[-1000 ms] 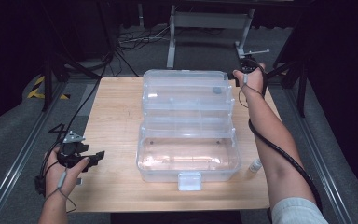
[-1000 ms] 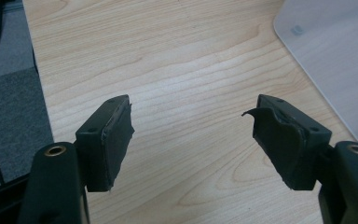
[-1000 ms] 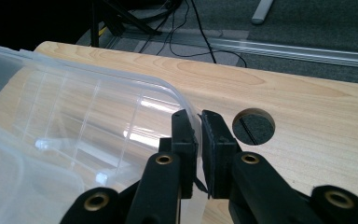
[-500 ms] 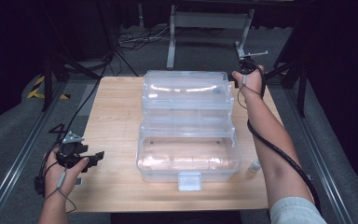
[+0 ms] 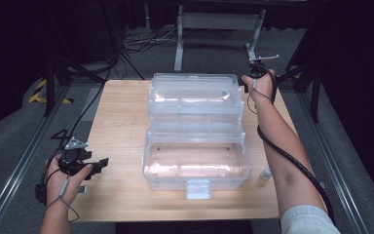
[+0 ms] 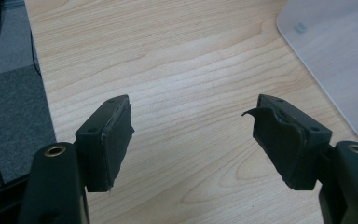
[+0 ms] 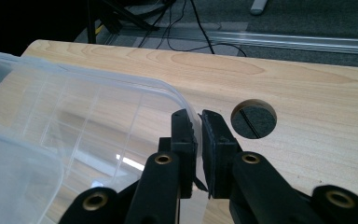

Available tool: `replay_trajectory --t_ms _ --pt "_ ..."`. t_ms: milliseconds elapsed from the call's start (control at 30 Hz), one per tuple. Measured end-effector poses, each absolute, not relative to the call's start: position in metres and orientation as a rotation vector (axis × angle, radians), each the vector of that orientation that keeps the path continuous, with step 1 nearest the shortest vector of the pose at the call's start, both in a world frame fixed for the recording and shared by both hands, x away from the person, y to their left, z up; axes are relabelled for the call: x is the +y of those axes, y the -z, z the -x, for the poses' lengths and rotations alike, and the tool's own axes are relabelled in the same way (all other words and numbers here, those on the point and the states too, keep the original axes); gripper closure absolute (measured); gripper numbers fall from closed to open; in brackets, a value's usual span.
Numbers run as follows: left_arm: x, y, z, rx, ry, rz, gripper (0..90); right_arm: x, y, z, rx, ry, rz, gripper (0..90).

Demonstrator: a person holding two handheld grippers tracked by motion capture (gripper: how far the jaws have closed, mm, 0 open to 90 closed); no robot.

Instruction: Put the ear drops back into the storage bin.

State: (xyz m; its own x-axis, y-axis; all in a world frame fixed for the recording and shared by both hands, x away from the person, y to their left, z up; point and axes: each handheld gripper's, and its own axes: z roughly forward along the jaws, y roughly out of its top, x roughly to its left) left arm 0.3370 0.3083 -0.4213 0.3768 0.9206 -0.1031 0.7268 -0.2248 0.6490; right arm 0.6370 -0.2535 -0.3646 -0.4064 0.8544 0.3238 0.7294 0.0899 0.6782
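A clear plastic box [image 5: 197, 163] stands in the middle of the wooden table [image 5: 121, 126], its hinged lid [image 5: 192, 95] swung open toward the far side. At the lid's far right corner my right gripper [image 5: 254, 78] is shut on the rim. In the right gripper view the thin clear lid edge [image 7: 74, 121] runs between the nearly closed pads of the right gripper [image 7: 199, 126]. My left gripper [image 5: 100, 163] rests in a hand near the table's front left, apart from the box. Its jaws, seen as the left gripper [image 6: 191, 135], stand wide open over bare wood.
A white latch [image 5: 198, 188] sticks out of the box's front wall. A small white tube [image 5: 265, 173] lies on the table right of the box. A round cable hole [image 7: 254, 119] opens in the tabletop beside the right gripper. A box corner [image 6: 335, 56] lies ahead of the left gripper.
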Motion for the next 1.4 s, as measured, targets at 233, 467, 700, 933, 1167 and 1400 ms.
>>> replay_trajectory --t_ms 233,467,700,933,1167,1400 --pt "0.306 0.42 -0.341 1.398 -0.401 -2.024 28.7 -0.258 0.36 -0.631 2.159 -1.234 -1.576 80.6" --pt "0.296 0.416 -0.351 1.362 -0.386 -2.038 28.3 -0.276 0.346 -0.617 2.111 -1.277 -1.563 73.7" --pt "0.291 0.411 -0.362 1.337 -0.365 -2.058 28.7 -0.297 0.331 -0.593 2.082 -1.316 -1.543 69.4" --pt "0.287 0.405 -0.377 1.335 -0.351 -2.042 28.7 -0.313 0.316 -0.566 2.073 -1.337 -1.49 67.1" --pt "0.278 0.402 -0.397 1.315 -0.344 -2.077 28.7 -0.33 0.303 -0.531 2.074 -1.353 -1.438 64.9" --pt "0.271 0.4 -0.408 1.293 -0.342 -2.075 28.7 -0.347 0.295 -0.502 2.068 -1.347 -1.419 62.5"
